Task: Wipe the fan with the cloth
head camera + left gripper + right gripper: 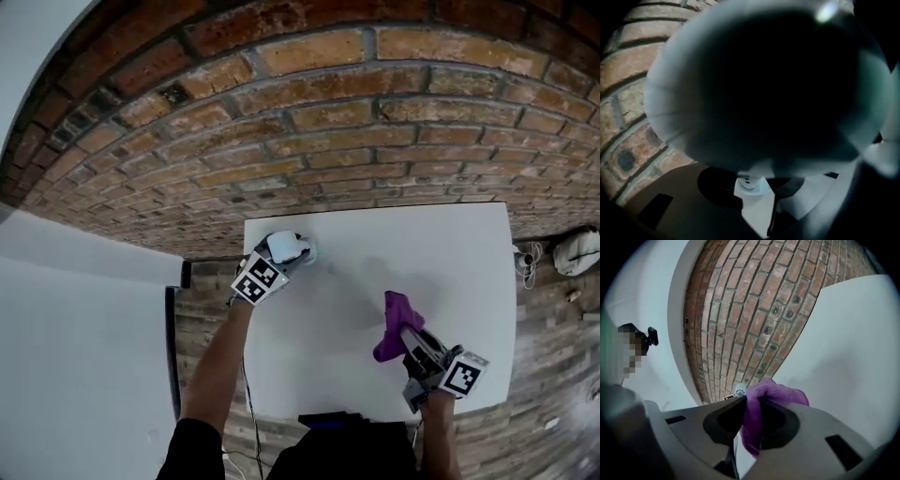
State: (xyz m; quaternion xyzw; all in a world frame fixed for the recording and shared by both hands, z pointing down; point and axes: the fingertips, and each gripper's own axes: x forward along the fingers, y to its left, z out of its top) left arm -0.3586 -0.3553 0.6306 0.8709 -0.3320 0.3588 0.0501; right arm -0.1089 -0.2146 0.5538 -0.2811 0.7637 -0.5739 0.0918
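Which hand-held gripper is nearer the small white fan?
Left. The left hand-held gripper grips the small white fan at the white table's far-left corner; the right hand-held gripper, holding the purple cloth, is well apart, near right.

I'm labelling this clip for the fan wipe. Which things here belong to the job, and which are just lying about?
In the job:
- fan, gripped by the left gripper
- purple cloth, pinched in the right gripper

Lying about:
- cable tangle and white bundle, both off to the right of the table
- black object at the table's near edge
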